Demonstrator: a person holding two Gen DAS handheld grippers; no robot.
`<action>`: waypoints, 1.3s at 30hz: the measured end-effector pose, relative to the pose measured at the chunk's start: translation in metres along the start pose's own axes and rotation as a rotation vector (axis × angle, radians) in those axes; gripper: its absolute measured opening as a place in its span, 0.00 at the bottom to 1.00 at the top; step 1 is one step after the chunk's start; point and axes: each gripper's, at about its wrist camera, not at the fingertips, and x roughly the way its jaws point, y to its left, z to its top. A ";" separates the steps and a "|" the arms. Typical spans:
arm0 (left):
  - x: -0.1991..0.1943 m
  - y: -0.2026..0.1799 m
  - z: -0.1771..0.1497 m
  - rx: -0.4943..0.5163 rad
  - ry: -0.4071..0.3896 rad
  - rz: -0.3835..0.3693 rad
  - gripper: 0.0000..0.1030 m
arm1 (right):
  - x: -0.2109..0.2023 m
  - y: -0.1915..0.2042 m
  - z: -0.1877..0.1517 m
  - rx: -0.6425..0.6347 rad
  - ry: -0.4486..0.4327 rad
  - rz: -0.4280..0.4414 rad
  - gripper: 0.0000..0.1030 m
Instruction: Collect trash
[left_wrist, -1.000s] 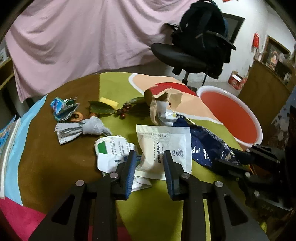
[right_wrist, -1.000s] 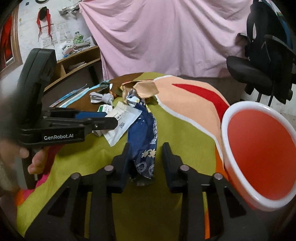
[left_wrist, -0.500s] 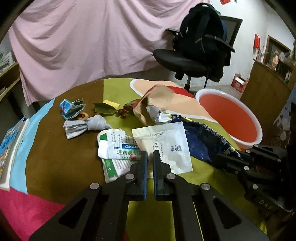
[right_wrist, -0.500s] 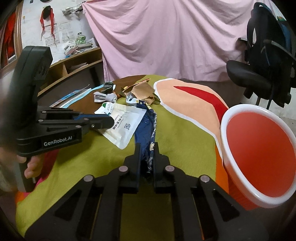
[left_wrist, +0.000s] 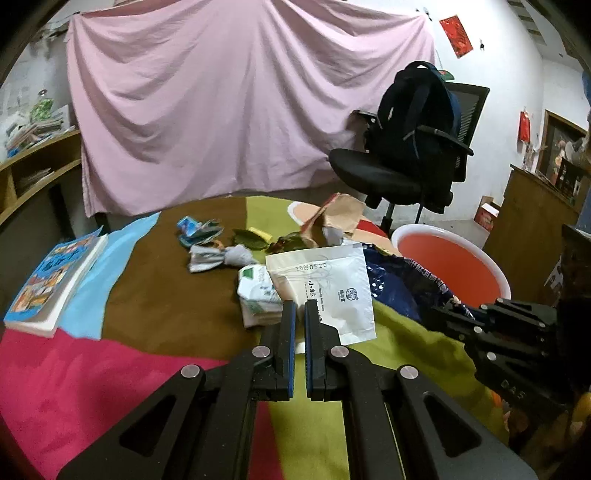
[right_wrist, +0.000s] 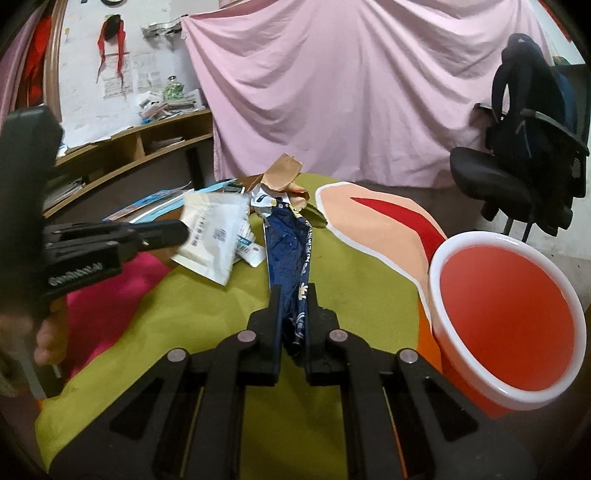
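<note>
Right wrist view shows the right tongs pinching the near end of a limp, slick blue foil wrapper, while the left tongs nip the bottom edge of a light, floppy white pouch, both best taken by an edge.

White pouch's near edge hidden between left gripper's fingers, blue wrapper's tail hidden behind right gripper's fingers, pouch print blurred, red bin's base cut off by table edge.
</note>
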 end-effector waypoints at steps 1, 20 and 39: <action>-0.001 0.001 -0.001 -0.002 0.006 0.002 0.02 | 0.000 0.003 0.000 -0.036 0.012 -0.024 0.38; 0.034 0.009 0.010 -0.009 0.103 0.078 0.02 | -0.023 0.023 -0.013 -0.194 0.069 0.031 0.37; 0.041 0.018 0.015 -0.026 0.107 0.103 0.01 | -0.033 -0.003 -0.008 -0.027 0.016 0.136 0.37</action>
